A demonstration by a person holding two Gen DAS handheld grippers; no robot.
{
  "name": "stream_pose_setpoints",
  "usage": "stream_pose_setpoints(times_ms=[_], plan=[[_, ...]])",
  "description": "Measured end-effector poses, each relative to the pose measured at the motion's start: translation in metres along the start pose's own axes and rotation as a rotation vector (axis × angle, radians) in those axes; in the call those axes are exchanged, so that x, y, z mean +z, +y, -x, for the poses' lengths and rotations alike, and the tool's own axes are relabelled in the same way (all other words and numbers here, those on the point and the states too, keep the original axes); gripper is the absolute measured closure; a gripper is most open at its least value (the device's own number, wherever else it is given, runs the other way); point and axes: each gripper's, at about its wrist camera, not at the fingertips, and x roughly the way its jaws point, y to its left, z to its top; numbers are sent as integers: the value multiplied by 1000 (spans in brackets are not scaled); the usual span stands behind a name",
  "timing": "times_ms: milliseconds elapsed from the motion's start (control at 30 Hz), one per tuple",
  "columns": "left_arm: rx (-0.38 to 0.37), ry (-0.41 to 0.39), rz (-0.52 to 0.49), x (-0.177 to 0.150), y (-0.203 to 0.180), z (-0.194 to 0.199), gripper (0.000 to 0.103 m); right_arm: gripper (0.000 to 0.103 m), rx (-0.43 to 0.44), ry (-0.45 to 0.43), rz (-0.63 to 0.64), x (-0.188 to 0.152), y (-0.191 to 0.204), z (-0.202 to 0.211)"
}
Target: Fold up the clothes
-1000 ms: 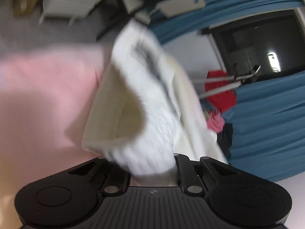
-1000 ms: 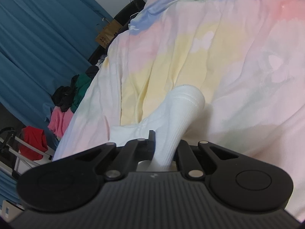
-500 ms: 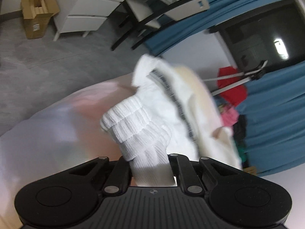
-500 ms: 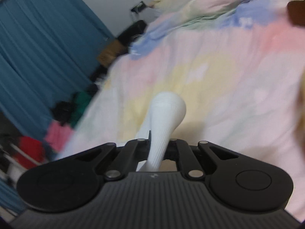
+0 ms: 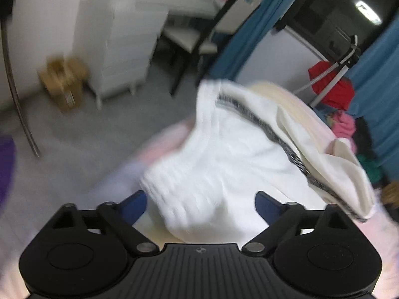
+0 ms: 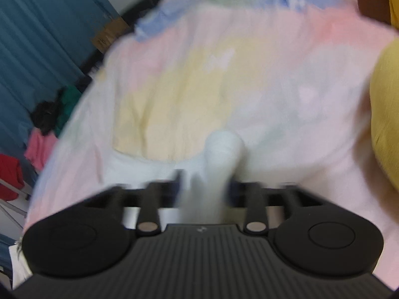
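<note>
left gripper (image 5: 200, 203) jaws just sprung wide, white sock (image 5: 224, 169) loose between, unpinched. right gripper (image 6: 208, 189) jaws just parting around white sock (image 6: 219, 159), over pastel bedspread (image 6: 224, 74).

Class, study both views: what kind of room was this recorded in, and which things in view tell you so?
Most likely a bedroom: a bed under a pastel bedspread, a white chest of drawers, and clothes heaped by blue curtains.
</note>
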Motion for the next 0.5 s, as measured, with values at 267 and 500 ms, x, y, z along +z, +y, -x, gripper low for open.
stream_pose_setpoints(times_ms=[267,500], plan=[[-20,-177,-201,-8,-84,42,3,21,257,-121,297,23,80,29],[-182,-252,-433,-53,-209,49,3,21,540,-136,545,0,140,72]])
